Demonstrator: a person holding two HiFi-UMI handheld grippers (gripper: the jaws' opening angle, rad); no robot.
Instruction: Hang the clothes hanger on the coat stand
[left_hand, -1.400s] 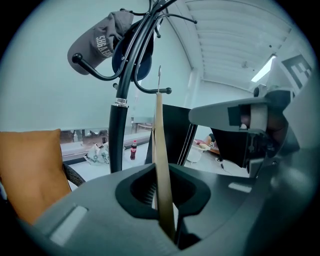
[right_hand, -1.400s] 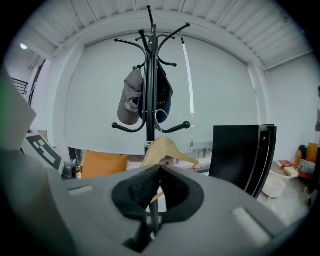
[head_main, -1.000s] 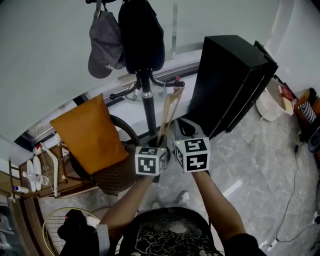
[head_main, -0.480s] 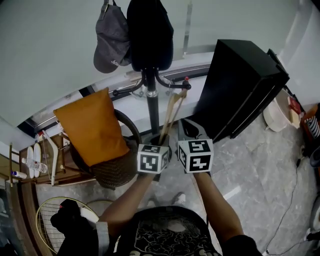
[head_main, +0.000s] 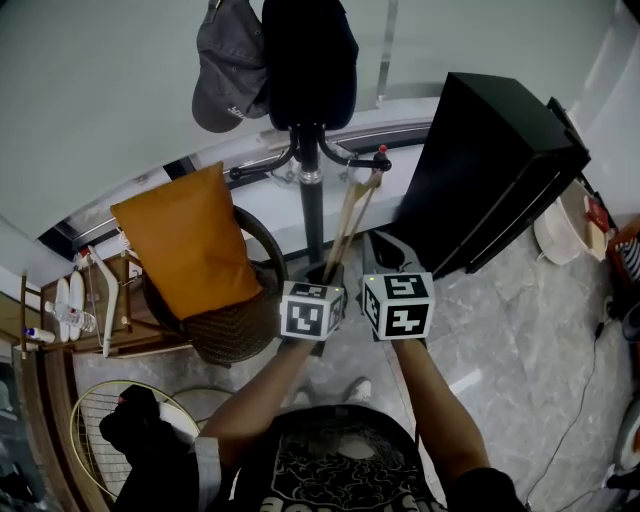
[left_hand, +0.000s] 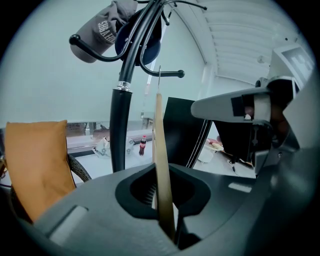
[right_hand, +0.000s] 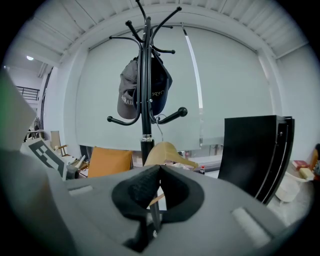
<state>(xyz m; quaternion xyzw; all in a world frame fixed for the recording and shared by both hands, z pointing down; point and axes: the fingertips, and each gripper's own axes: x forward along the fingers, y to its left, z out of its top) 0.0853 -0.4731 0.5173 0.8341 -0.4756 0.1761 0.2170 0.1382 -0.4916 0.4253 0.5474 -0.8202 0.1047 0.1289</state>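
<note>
Hanger (head_main: 352, 222) is standing edge-on in the left gripper (head_main: 328, 275), whose jaws are clenching its wooden bar low down. Its wire hook (left_hand: 159, 80) is pointing up toward the stand (head_main: 312, 200), which is standing at the floor's far edge by the window. Right gripper (head_main: 378, 250) is sitting just beside, jaws pinched together on nothing, with the hanger out ahead of them.

I'm reading this as the approach. The wire hook is looking close to the lower arm (right_hand: 170, 117) on the stand's right, but I'm not seeing it over that arm yet. To my eye the next move is calling for a lift and a push forward, so the hook is clearing the arm's knob (right_hand: 183, 111) and dropping over it.

Room is looking tight. Black cabinet (head_main: 490, 160) is crowding the right side, and cushion (head_main: 190, 250) and chair (head_main: 235, 335) are filling the left. A cap (head_main: 230, 65) and dark garment (head_main: 310, 60) are taking the upper pegs. That lower arm is looking bare.
</note>
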